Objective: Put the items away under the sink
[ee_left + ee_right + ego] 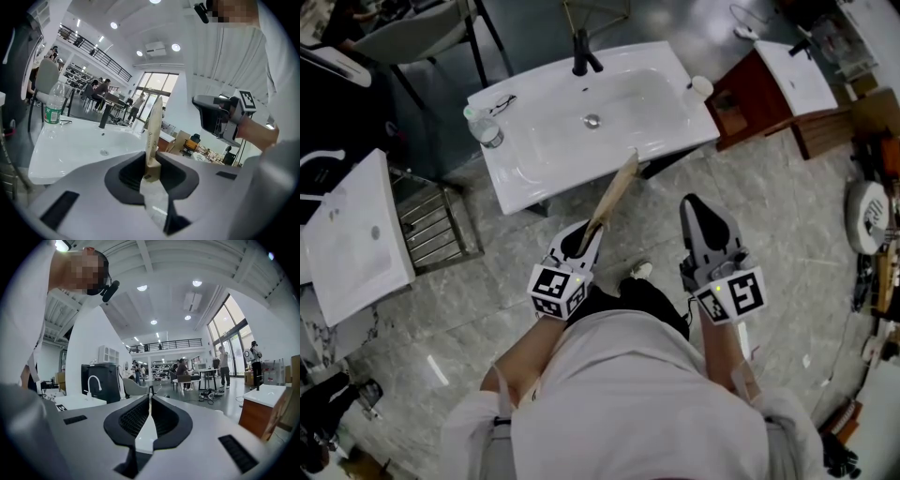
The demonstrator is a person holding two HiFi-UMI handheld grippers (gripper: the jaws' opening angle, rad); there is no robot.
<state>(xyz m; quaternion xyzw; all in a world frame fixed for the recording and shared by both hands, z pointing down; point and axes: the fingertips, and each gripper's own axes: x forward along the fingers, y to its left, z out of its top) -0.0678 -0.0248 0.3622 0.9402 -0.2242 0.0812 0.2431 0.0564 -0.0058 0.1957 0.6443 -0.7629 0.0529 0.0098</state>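
Observation:
My left gripper point(593, 228) is shut on the lower end of a long flat beige wooden stick point(617, 187). The stick slants up toward the front edge of the white sink point(534, 178). In the left gripper view the stick point(153, 131) stands upright between the closed jaws of the left gripper point(151, 171), with the sink point(70, 150) just beyond. A black faucet point(581, 56), a water bottle point(485, 128) and a small white cup point(701, 86) stand on the sink. My right gripper point(694, 202) hangs to the right, shut and holding nothing; the right gripper point(149, 398) shows its jaws pressed together.
A second white basin point(352, 244) and a metal rack point(436, 220) lie at the left. A wooden cabinet with a basin point(769, 94) stands at the right of the sink, with clutter along the right edge. A chair point(412, 33) is behind the sink.

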